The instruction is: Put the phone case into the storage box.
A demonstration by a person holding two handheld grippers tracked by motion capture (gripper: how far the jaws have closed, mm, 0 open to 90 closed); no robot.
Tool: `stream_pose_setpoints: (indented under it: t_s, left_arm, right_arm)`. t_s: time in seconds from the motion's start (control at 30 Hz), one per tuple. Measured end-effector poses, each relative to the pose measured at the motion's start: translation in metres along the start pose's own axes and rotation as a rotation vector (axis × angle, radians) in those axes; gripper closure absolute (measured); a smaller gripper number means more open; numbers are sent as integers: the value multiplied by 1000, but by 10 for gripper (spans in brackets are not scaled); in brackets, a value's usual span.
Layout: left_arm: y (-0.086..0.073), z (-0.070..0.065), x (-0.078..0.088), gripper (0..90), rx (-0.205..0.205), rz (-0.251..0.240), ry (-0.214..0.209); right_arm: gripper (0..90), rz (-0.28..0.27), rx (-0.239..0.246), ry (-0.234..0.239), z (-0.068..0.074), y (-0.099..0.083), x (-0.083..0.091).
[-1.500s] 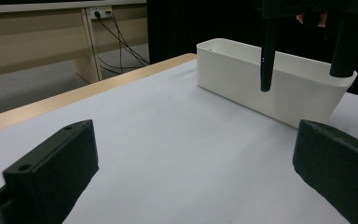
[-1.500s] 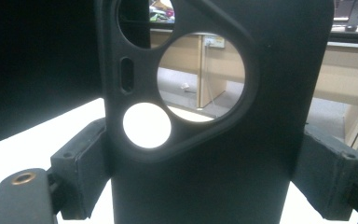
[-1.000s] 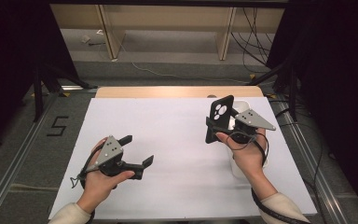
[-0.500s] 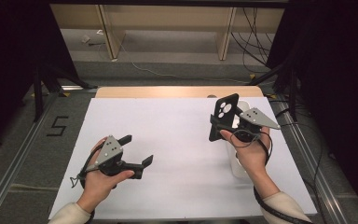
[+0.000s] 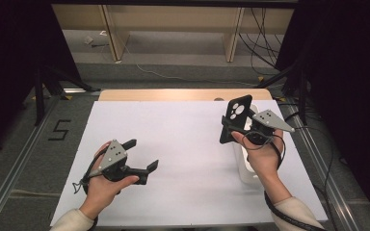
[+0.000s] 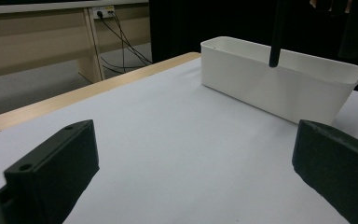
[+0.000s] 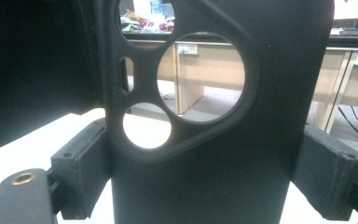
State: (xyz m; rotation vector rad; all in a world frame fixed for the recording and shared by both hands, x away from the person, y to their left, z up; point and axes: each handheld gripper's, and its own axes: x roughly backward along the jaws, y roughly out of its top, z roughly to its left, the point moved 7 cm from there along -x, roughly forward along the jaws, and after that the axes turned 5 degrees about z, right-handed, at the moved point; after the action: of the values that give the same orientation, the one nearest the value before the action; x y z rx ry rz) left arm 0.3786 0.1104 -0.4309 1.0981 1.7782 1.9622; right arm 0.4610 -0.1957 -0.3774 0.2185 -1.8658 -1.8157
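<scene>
The black phone case is held up in the air near the desk's right edge, toward the far right corner, standing roughly upright with its camera cut-outs at the top. In the right gripper view the case stands between the two jaws, one pressing on each of its side edges, so the right gripper is pinching it across its width. The person's right hand carries that gripper above the white bin.

The white bin is a long, narrow, open-topped container lying along the desk's right edge. In the left gripper view its near wall and rim are plain; what lies inside cannot be told from these angles.

The left gripper rests low over the white desk near the front left corner, held by the left hand. Its jaws are spread wide with nothing between them, only the bare desk surface.
</scene>
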Motion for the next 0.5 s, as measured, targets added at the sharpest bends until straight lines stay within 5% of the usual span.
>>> stream_pose_setpoints:
  t_s: [0.5]
  left_arm:
    - [0, 1, 0, 0, -2, 2, 2]
  right_arm:
    - [156, -5, -14, -38, -13, 1, 3]
